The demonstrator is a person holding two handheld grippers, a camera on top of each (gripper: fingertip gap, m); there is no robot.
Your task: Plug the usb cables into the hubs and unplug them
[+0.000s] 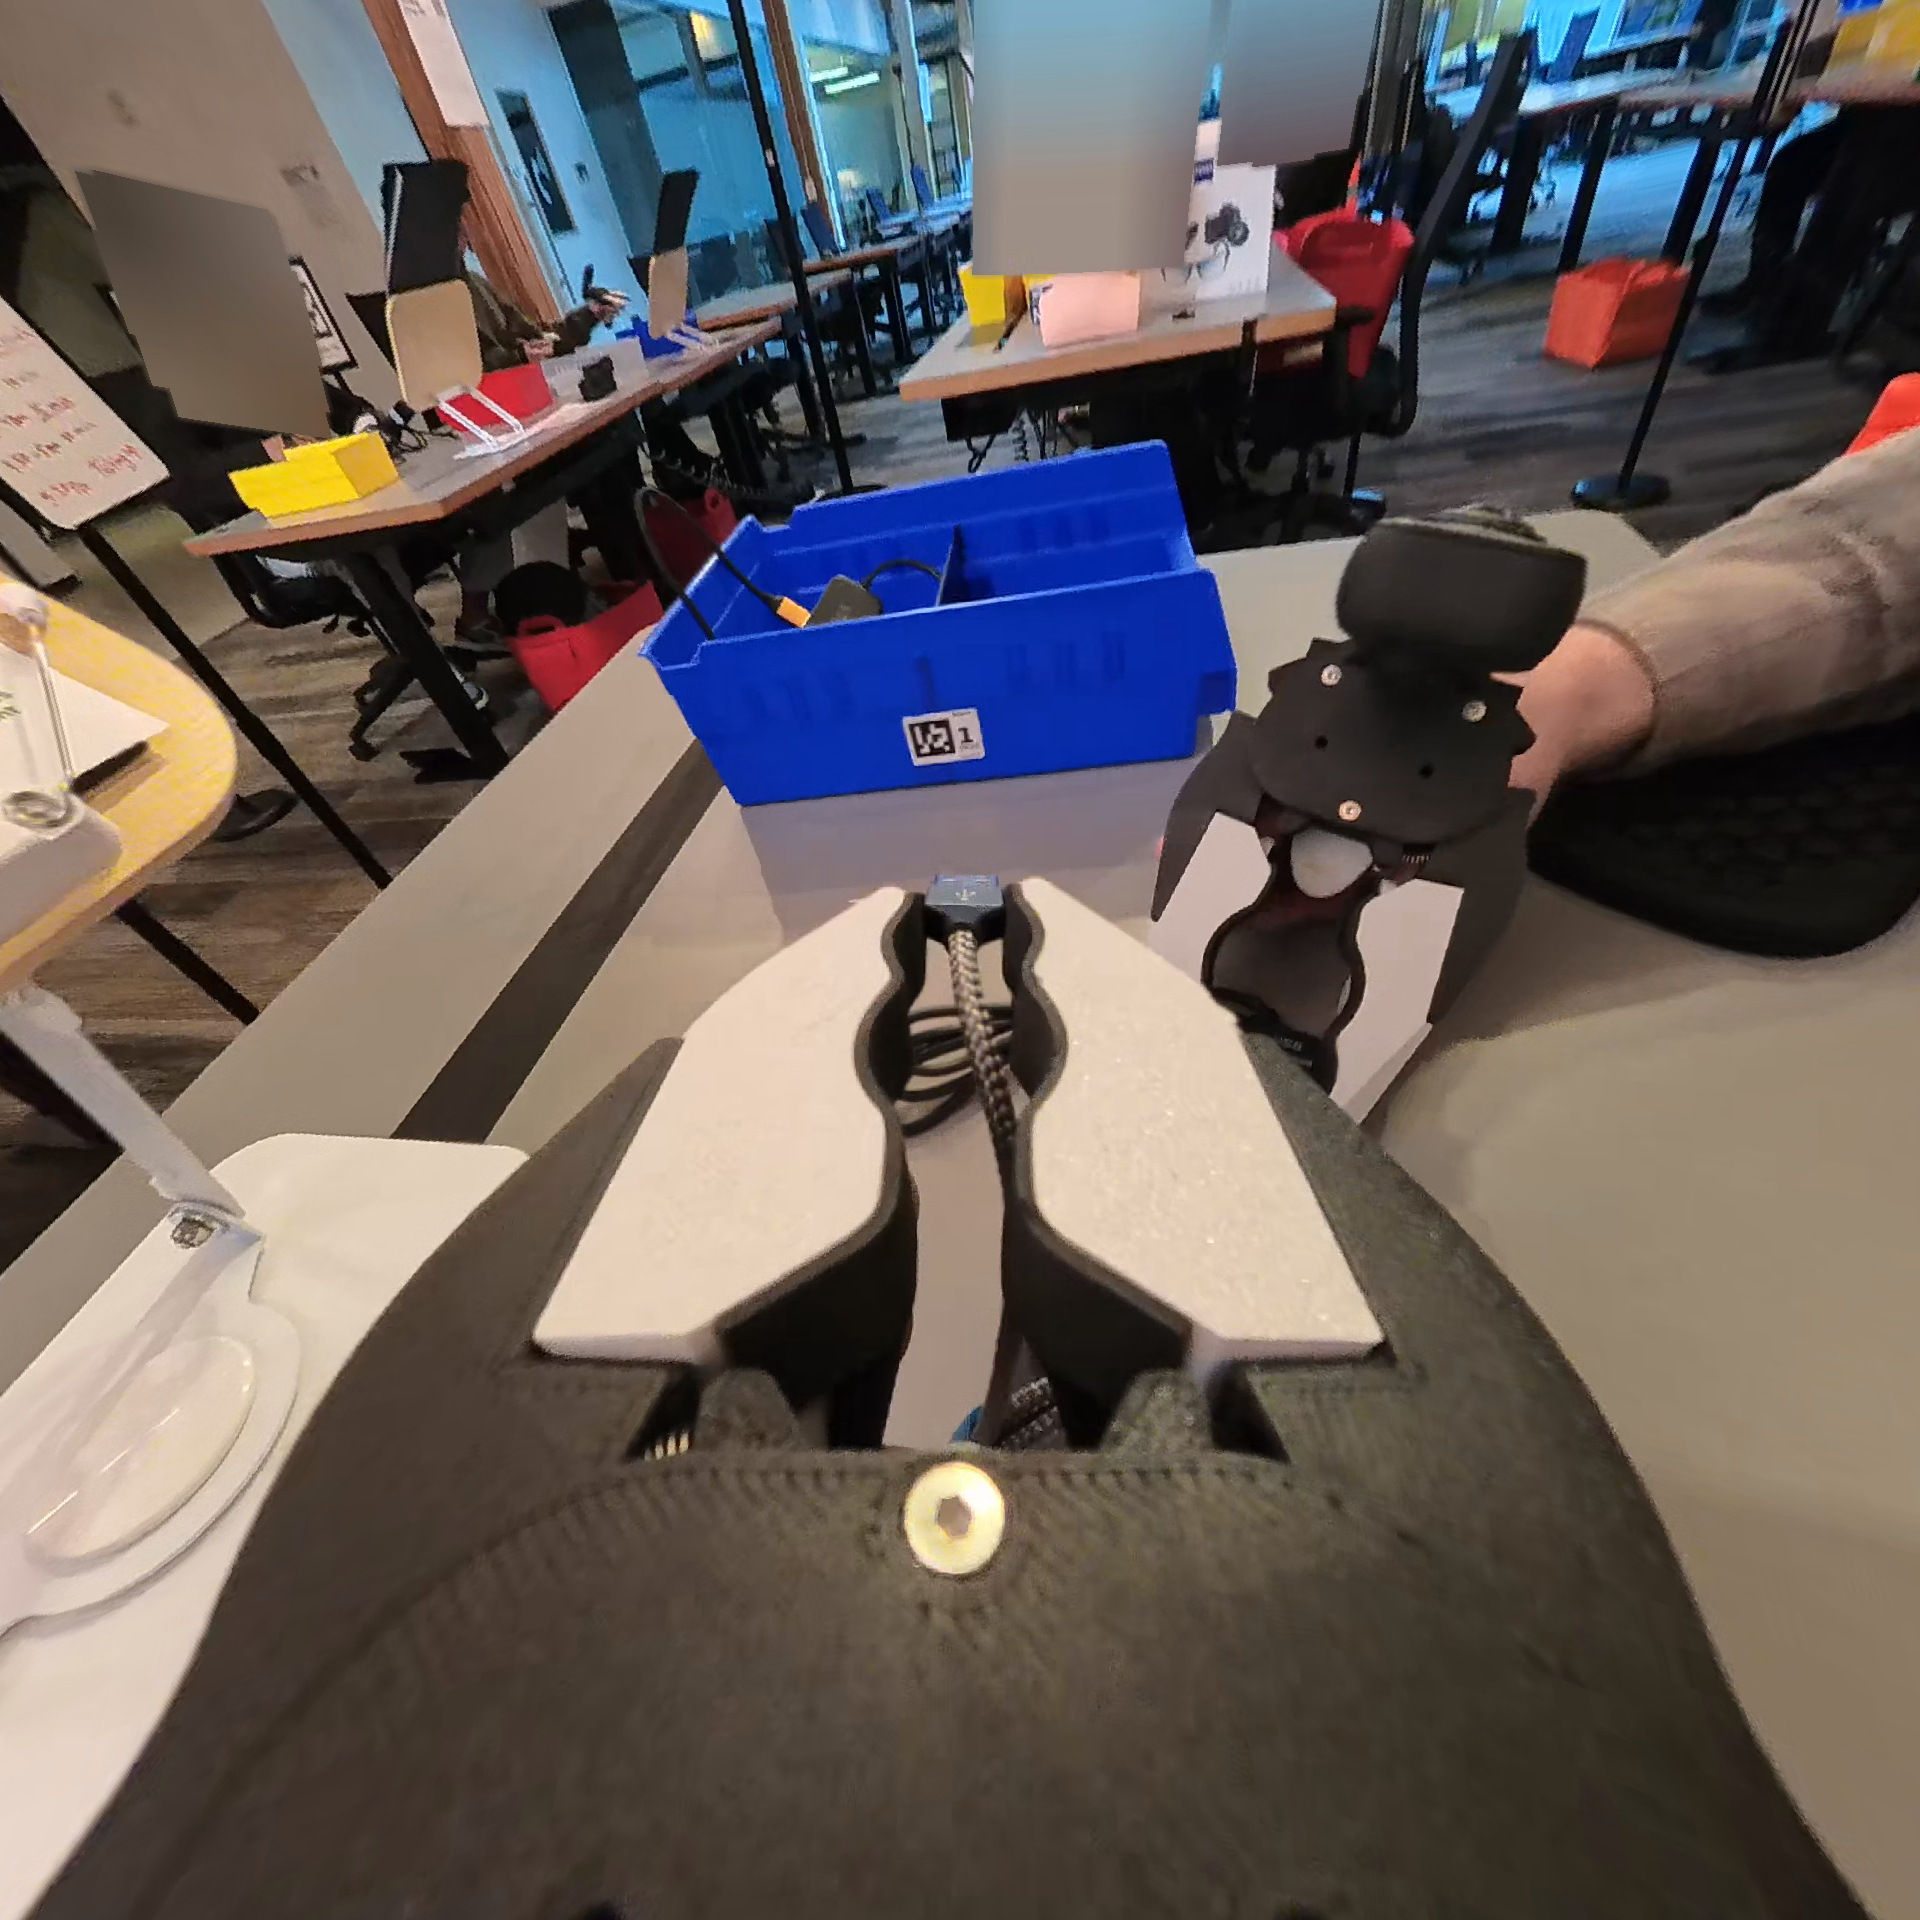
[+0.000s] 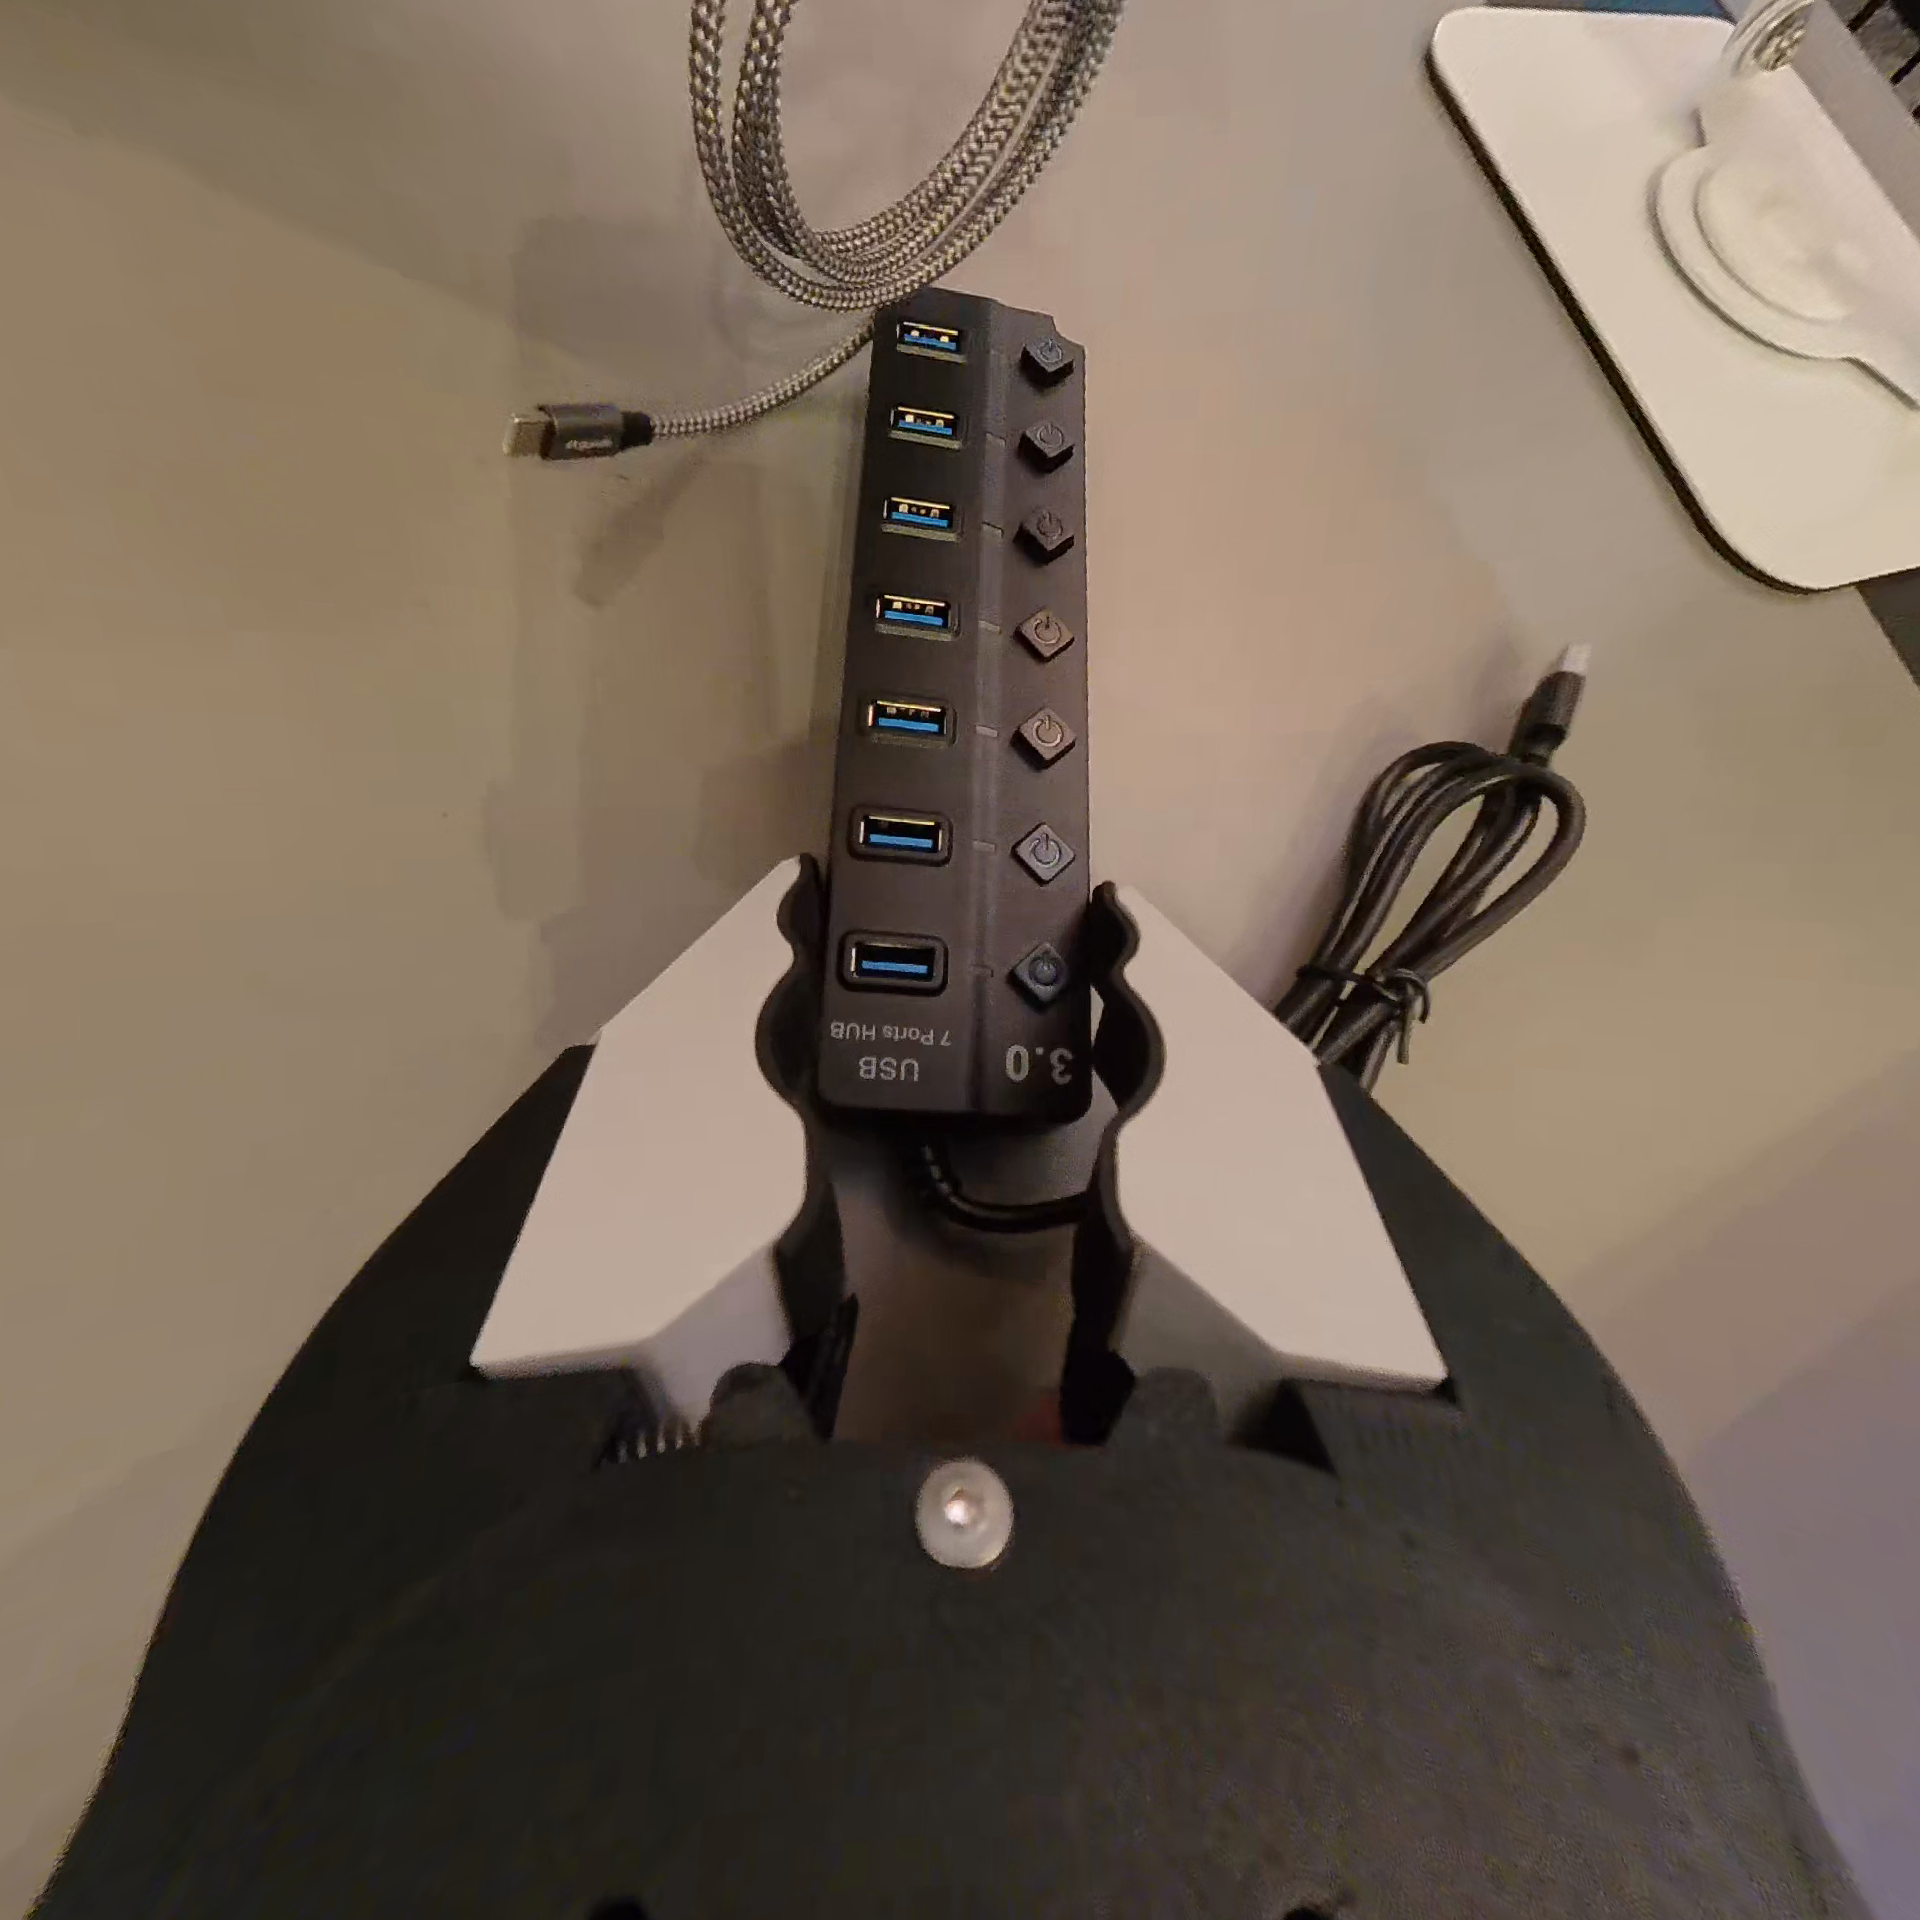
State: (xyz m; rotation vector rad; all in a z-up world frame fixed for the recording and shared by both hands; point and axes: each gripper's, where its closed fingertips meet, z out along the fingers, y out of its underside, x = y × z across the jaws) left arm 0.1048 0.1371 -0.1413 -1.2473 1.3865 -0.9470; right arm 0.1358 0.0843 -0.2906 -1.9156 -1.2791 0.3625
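Observation:
My left gripper (image 1: pixel 964 906) is shut on the dark blue USB plug (image 1: pixel 966 896) of a grey braided cable (image 1: pixel 982 1039), which runs back between the fingers. My right gripper (image 2: pixel 951 935) is shut on the near end of a long black USB hub (image 2: pixel 971 665) with several blue ports and a row of buttons; the hub points away from me above the table. The braided cable (image 2: pixel 831 177) loops beyond the hub, its other grey plug (image 2: pixel 577 431) lying on the table at the left. The right gripper also shows in the left wrist view (image 1: pixel 1283 997), pointing down.
A bundled black cable (image 2: pixel 1423 894) with a plug (image 2: pixel 1558 696) lies right of the hub. A blue bin (image 1: pixel 935 665) holding another hub and cable stands at the table's far edge. A white stand base (image 2: pixel 1683 270) sits at the table's corner. A person's hand (image 1: pixel 1579 707) holds the right gripper. Tip to tip, the grippers are about 15 cm apart.

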